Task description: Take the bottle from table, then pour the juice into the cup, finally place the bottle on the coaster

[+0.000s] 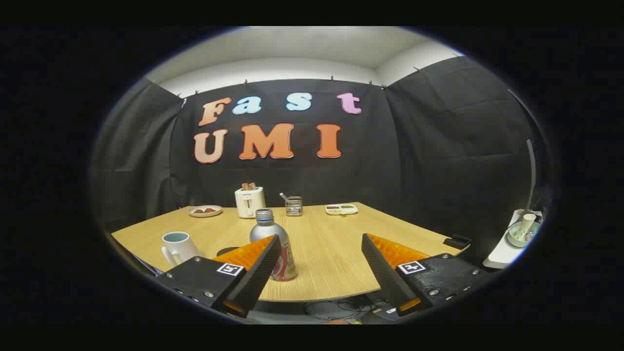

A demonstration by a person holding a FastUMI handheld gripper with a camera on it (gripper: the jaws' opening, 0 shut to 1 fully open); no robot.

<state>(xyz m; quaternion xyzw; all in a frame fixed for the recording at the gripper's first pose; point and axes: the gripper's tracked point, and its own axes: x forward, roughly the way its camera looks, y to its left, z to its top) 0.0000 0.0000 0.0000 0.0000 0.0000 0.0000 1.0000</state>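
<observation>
Bottle [273, 243] standing upright near the front edge of the wooden table [331, 258], lower centre of the frame, and we're closing in with the gripper [319, 253] spread wide, nothing between its fingers. The left finger overlaps the bottle's lower body in our view; whether it touches, we can't tell. This looks like a metal bottle with a screw neck and a printed label: stiff, we'd judge, smooth and a bit slippery, with liquid weight inside. We'd take it around the straight middle of the body, below the shoulder, squarely. The cup [178, 246] waits at lower left, and a dark coaster [225, 251] peeks out between cup and bottle, just behind our left finger.
</observation>
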